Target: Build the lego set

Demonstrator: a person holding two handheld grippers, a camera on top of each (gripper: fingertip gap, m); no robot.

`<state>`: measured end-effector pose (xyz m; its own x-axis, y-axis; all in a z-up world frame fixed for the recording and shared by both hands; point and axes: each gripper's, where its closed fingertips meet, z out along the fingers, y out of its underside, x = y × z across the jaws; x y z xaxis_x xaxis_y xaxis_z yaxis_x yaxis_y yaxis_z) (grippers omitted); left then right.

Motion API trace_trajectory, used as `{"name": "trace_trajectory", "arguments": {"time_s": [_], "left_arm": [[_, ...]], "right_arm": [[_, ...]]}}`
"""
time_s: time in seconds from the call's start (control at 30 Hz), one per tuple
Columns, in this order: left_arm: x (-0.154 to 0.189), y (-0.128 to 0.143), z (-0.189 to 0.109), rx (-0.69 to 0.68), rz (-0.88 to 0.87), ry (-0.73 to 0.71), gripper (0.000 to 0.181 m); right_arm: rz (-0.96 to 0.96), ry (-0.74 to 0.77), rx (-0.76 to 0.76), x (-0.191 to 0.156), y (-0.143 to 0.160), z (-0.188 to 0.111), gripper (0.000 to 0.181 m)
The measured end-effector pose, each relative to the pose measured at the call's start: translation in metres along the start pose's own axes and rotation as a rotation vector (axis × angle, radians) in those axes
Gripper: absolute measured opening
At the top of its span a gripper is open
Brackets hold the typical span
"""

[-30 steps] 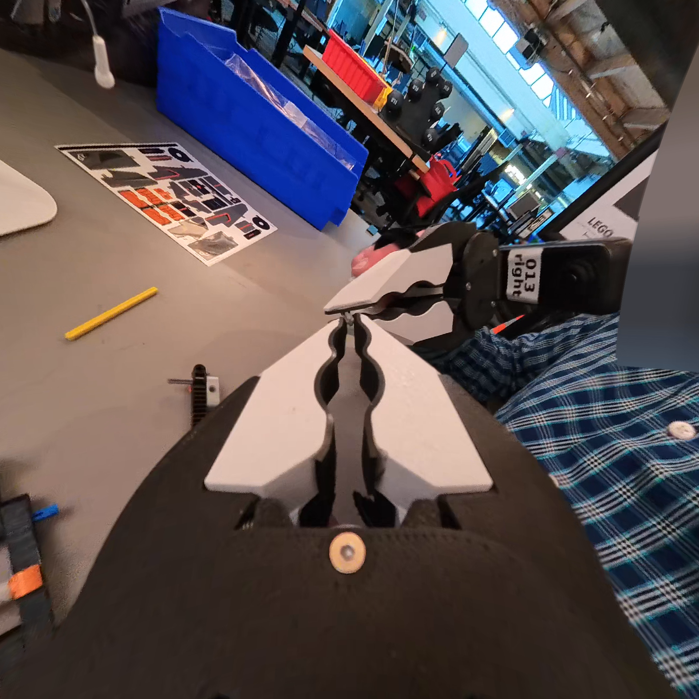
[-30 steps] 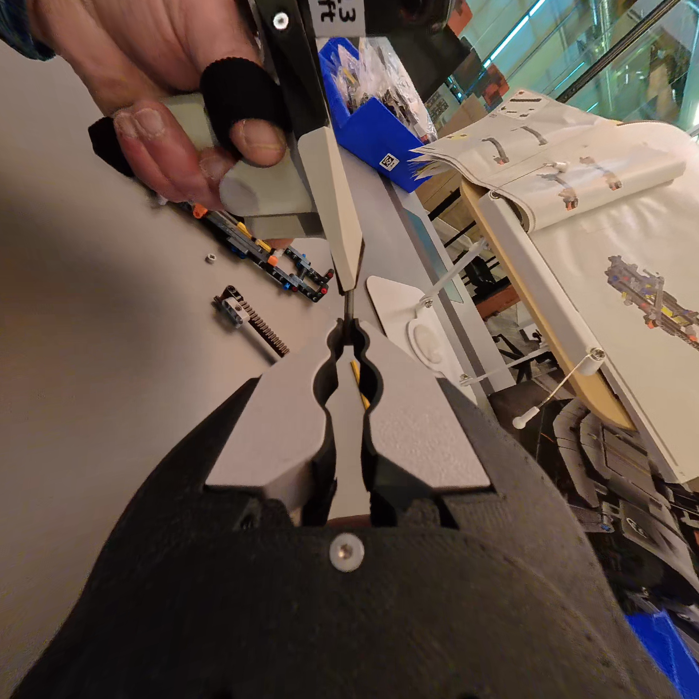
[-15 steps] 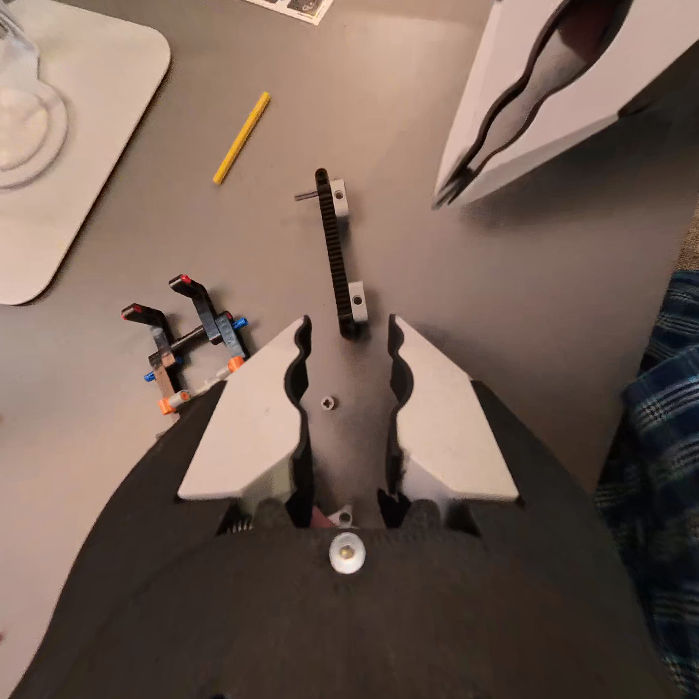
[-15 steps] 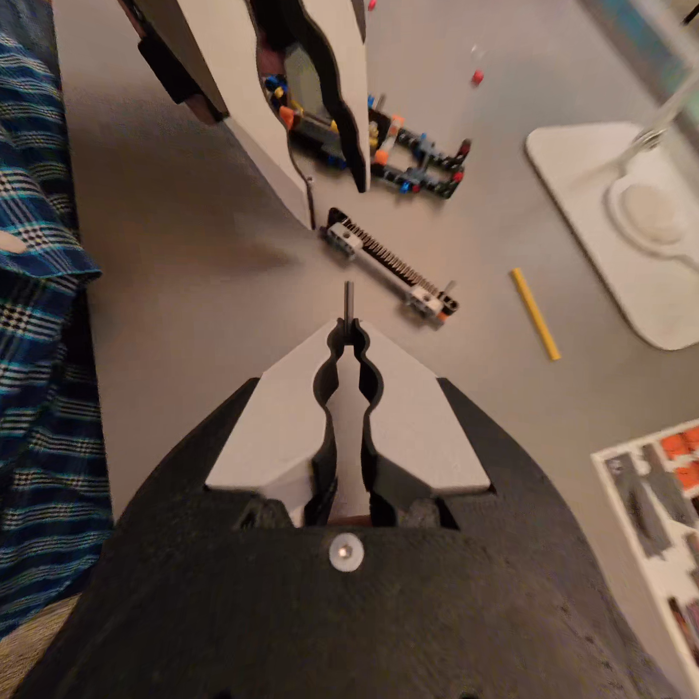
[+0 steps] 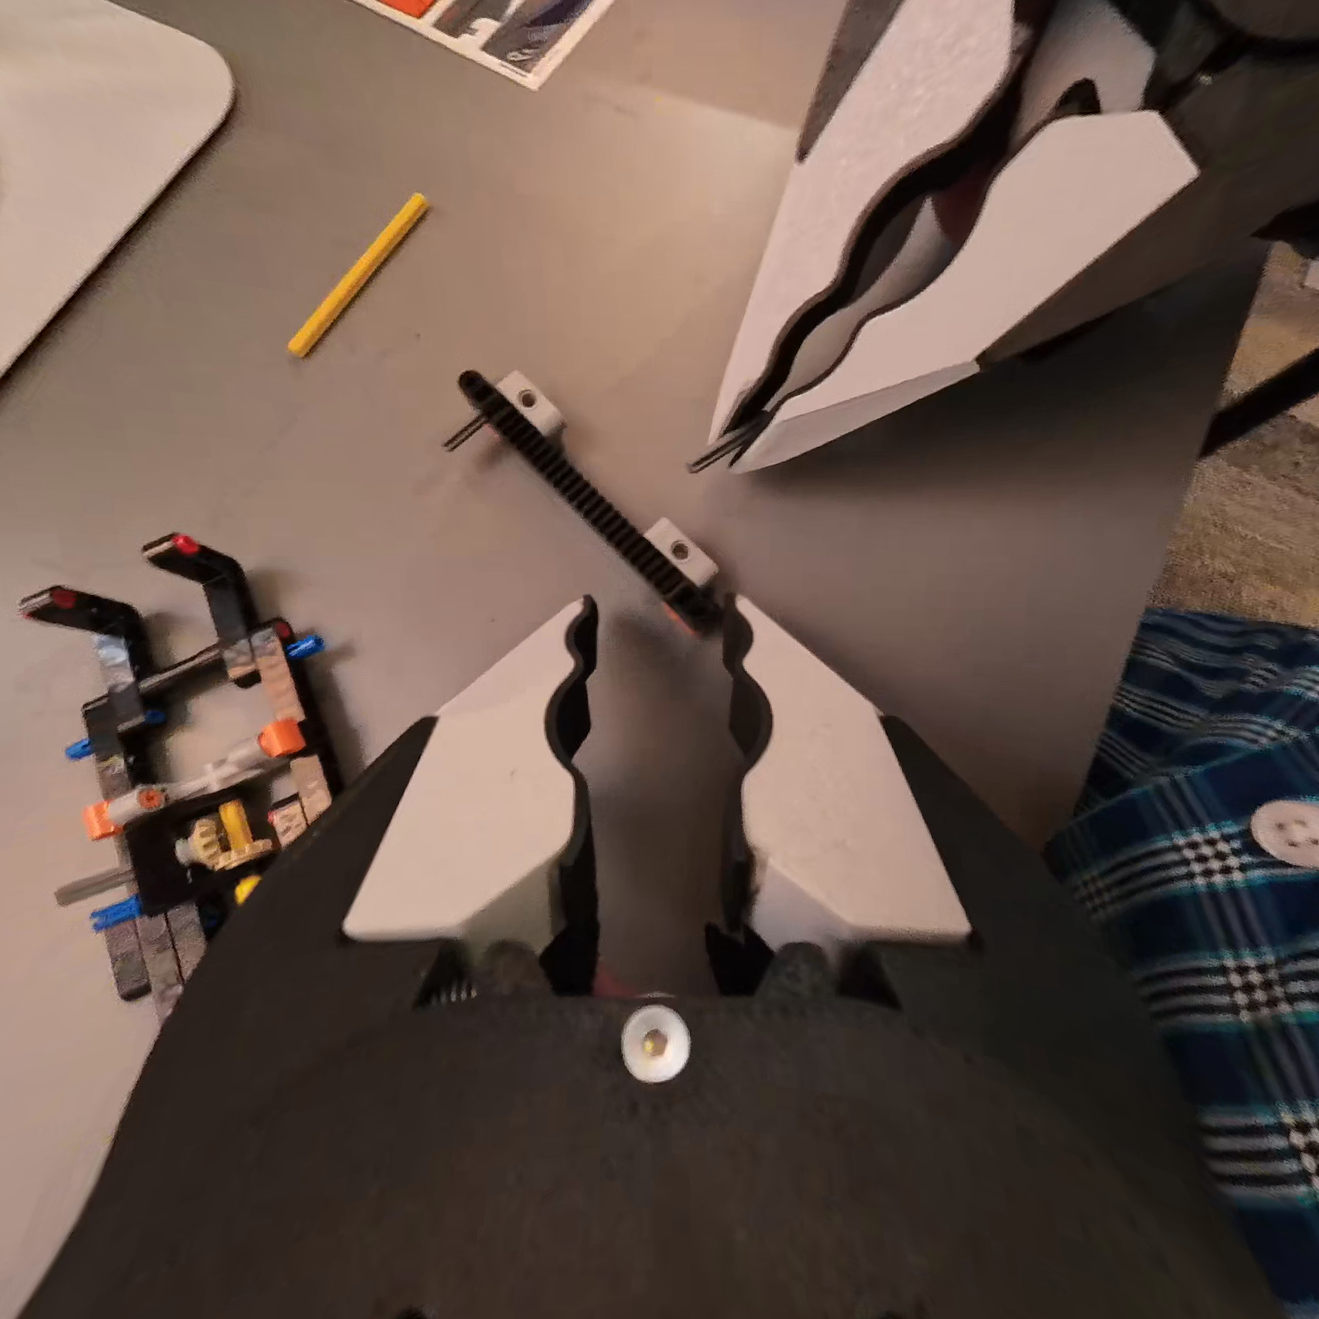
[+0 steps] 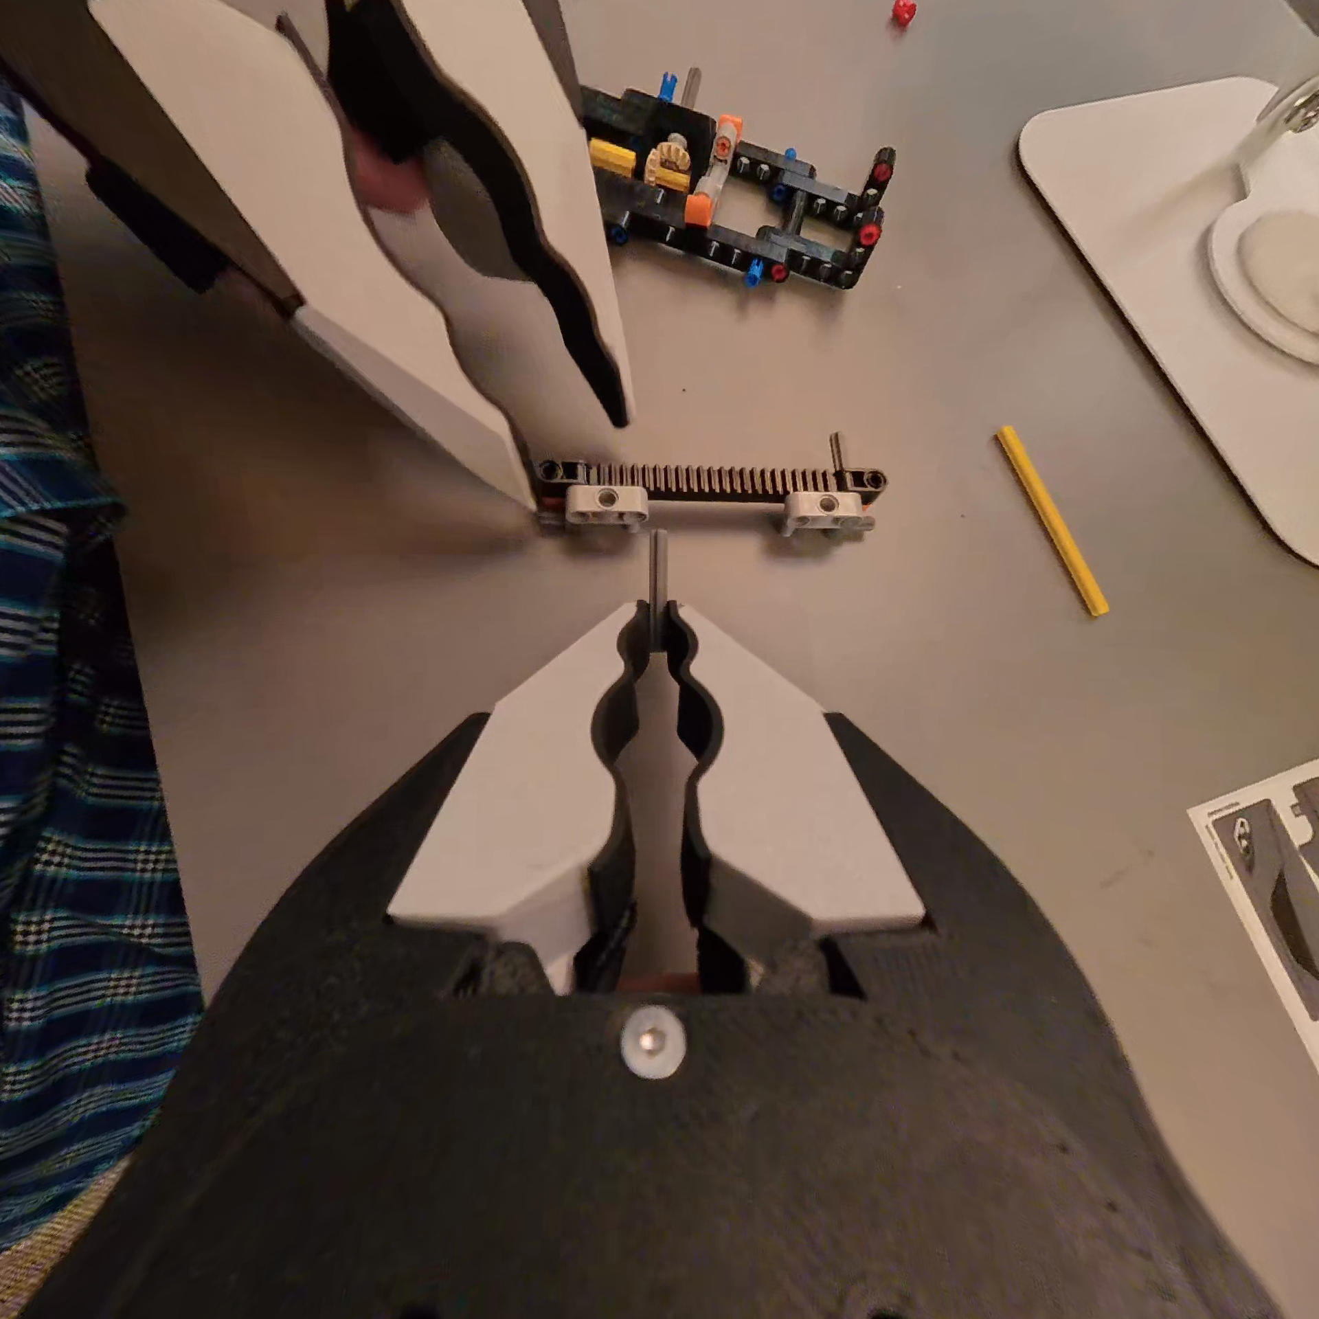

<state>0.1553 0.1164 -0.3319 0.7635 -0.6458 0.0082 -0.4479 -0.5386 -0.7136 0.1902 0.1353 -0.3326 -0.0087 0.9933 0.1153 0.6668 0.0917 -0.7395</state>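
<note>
Right gripper (image 6: 653, 614): its fingers are being kept pinched on a thin dark rod (image 6: 657, 571), which is pointing toward 12 o'clock, its tip just short of the toothed bar (image 6: 714, 479).

The toothed bar is lying flat on the grey table (image 6: 999, 749), crosswise in the right wrist view, with two pale blocks (image 6: 607, 503) clipped to its near side and a short pin sticking out at its 3 o'clock end.

Left gripper (image 5: 657, 621): the fingers are being held well apart, with nothing gripped. In the right wrist view one tip is resting at the bar's 9 o'clock end.

At 2 o'clock from the bar, a yellow stick (image 6: 1050, 519) is lying loose. Farther off, at 12 o'clock, a black frame (image 6: 756, 207) with orange, blue and red bits is lying. A white base plate (image 6: 1113, 214) is seen at 2 o'clock, a printed sheet (image 6: 1263, 878) at 4 o'clock. A plaid sleeve (image 6: 64, 785) is showing at 9 o'clock.
</note>
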Motion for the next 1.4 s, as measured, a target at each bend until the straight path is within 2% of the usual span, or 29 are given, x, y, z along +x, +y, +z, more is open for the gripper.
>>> {"name": "trace_trajectory", "arguments": {"time_s": [0.03,0.17,0.63,0.93,1.4], "left_arm": [[-0.002,0.0,0.0,0.01,-0.025,-0.009,0.032],[-0.002,0.001,0.005,0.023,-0.052,-0.03,0.031],[0.009,-0.004,0.009,0.047,-0.044,0.052,0.027],[0.013,-0.001,0.007,0.037,-0.017,0.061,0.024],[0.011,0.0,0.008,0.031,0.008,0.047,0.014]], "right_arm": [[-0.014,0.011,-0.008,0.001,0.002,0.0,0.001],[-0.073,0.03,-0.025,0.002,0.003,0.002,0.001],[-0.168,0.071,-0.085,0.001,0.003,0.006,0.001],[-0.142,-0.038,-0.126,-0.019,0.007,0.001,0.001],[0.001,-0.194,-0.179,-0.021,0.003,0.006,0.001]]}}
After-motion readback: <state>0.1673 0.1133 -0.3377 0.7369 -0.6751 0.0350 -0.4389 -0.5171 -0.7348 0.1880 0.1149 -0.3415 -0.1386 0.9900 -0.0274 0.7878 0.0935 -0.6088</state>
